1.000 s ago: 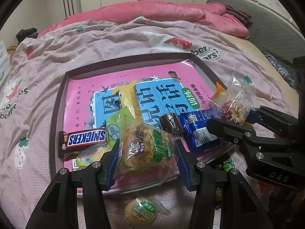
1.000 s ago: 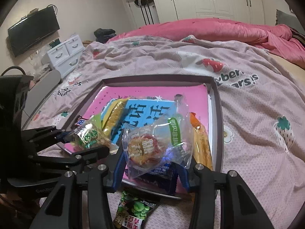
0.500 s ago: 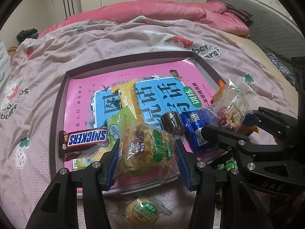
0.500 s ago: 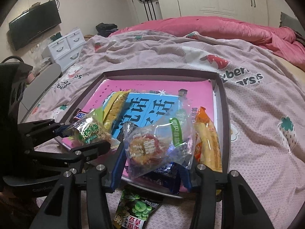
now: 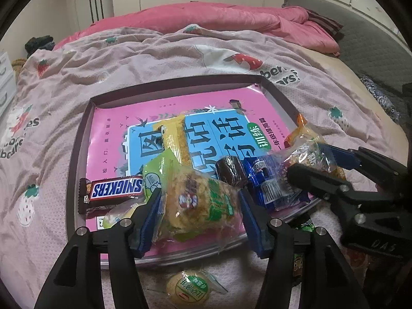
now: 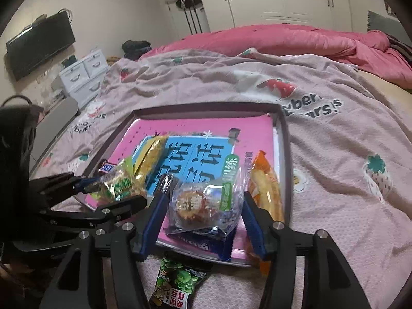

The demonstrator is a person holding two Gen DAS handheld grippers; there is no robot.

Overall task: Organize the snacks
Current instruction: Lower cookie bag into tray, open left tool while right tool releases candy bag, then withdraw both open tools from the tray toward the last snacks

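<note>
A shallow dark-rimmed tray (image 5: 77, 159) lies on a pink strawberry-print bedspread (image 5: 154, 59), lined with a pink and blue book cover (image 5: 110, 134). Its near half is crowded: a Snickers bar (image 5: 113, 189) at the near left, a yellow snack strip (image 5: 175, 139) lying towards the centre, a small dark brown cake roll (image 5: 230, 171), a blue wrapped packet (image 5: 267, 188) and an orange-tipped packet (image 6: 265, 185) along the right rim. Outside the near rim, on the bedspread, lie a round yellow-green pastry (image 5: 188, 289) and a green-pea packet (image 6: 177, 280).

The left gripper (image 5: 200, 215) has its jaws just opening, part-way spread. A clear bag of yellowish crisp cake with green print (image 5: 203, 206) sits between them over the tray's near edge; whether the blue pads (image 5: 152, 219) press it cannot be told.

The right gripper (image 6: 202, 216) is likewise opening. A clear bag holding a round reddish-brown pastry with a green label (image 6: 203, 206) sits between its jaws, atop the blue packet at the tray's near right corner; gaps show at both pads.
</note>
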